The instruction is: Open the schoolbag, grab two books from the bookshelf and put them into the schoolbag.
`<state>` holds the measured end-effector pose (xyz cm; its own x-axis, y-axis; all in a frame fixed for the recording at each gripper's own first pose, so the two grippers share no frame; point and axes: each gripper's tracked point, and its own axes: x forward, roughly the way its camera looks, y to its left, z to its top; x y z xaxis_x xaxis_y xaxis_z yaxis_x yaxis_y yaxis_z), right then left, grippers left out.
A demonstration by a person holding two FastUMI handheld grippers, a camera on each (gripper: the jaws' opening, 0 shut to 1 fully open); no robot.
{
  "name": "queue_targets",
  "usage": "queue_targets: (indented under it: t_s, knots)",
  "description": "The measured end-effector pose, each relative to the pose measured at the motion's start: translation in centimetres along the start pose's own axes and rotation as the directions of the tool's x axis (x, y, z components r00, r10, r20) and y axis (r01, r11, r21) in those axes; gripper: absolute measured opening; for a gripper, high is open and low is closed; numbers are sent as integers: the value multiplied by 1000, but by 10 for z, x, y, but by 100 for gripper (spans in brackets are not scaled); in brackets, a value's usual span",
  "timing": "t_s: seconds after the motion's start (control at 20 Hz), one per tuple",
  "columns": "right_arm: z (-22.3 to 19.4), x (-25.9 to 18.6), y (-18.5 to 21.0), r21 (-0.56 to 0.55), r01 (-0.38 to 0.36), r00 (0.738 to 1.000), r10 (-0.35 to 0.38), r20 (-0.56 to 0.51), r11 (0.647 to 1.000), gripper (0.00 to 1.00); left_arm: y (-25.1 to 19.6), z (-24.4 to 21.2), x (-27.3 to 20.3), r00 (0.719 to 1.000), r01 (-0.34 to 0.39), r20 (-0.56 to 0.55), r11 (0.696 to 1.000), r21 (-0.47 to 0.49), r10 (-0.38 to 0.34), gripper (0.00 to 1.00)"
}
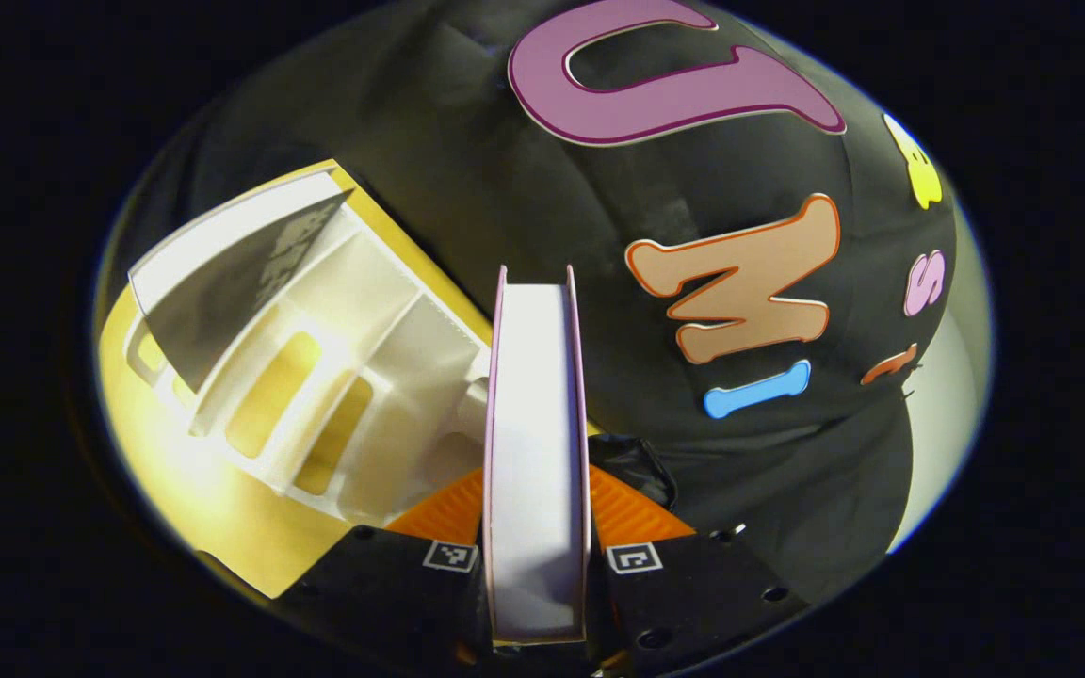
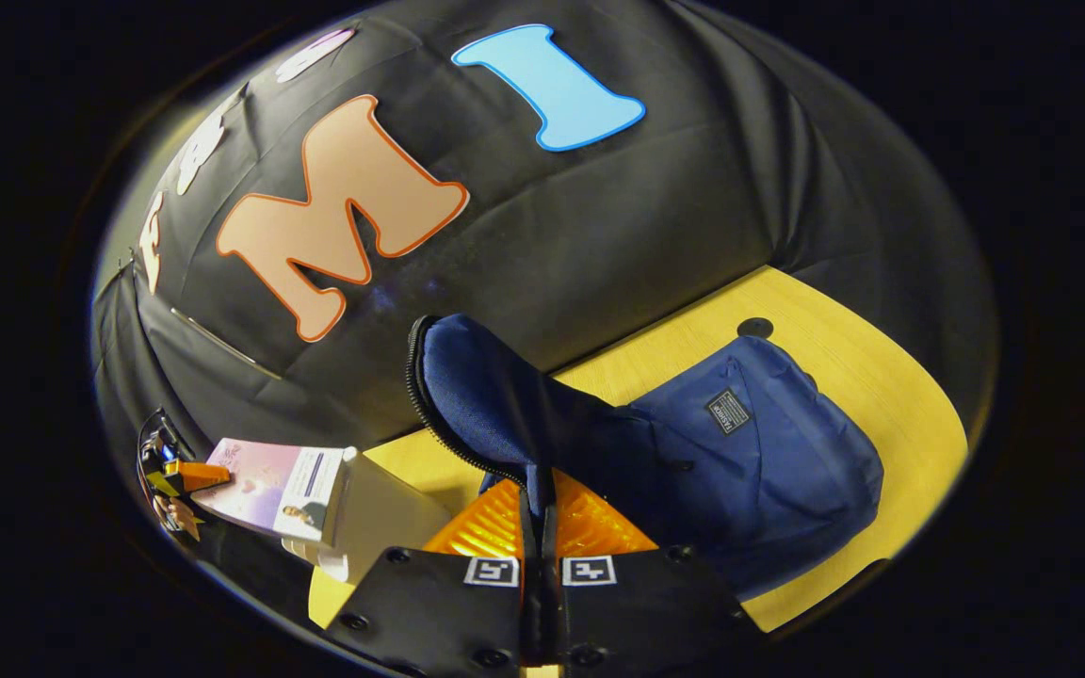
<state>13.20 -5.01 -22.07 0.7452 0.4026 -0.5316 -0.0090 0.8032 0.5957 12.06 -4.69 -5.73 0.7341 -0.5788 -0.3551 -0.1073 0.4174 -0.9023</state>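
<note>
While our left gripper [image 1: 537, 556] pinches the thick white-paged book with pale pink covers [image 1: 536, 443] upright between its fingers, the white plastic bookshelf [image 1: 316, 377] sits just beyond on its left, so we should lift clear before swinging away. Our right gripper [image 2: 540, 556], pressed together on the navy fabric schoolbag's [image 2: 740, 461] zippered flap [image 2: 477, 395], holds it raised; we judge it best to keep the mouth wide for the book arriving from its left.

A yellow wooden tabletop [image 2: 844, 358] with 1 dark round hole [image 2: 754, 328] meets the black cloth wall [image 2: 599, 207].
</note>
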Motion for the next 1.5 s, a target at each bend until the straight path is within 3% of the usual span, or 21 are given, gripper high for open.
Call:
queue_targets:
  t_s: [0.55, 0.7, 0.9, 1.5]
  knots:
    - [4, -1, -1, 10, -23, 1000, 23, 0, 1000, 5, -19, -15, 0, 998, -56, 20, 994, 92, 55, 35]
    - [7, -3, -2, 4, -31, 1000, 31, -1, 1000, 3, -39, -23, -4, 1000, 6, 25, 997, 79, -8, 35]
    - [8, -2, -2, 12, -43, 999, 43, -4, 999, 5, -44, -37, 8, 1000, 8, 7, 997, 83, -9, 35]
    - [20, -7, -8, 20, -75, 997, 75, 4, 997, 5, -50, -132, 122, 985, -12, -171, 996, 85, 27, 35]
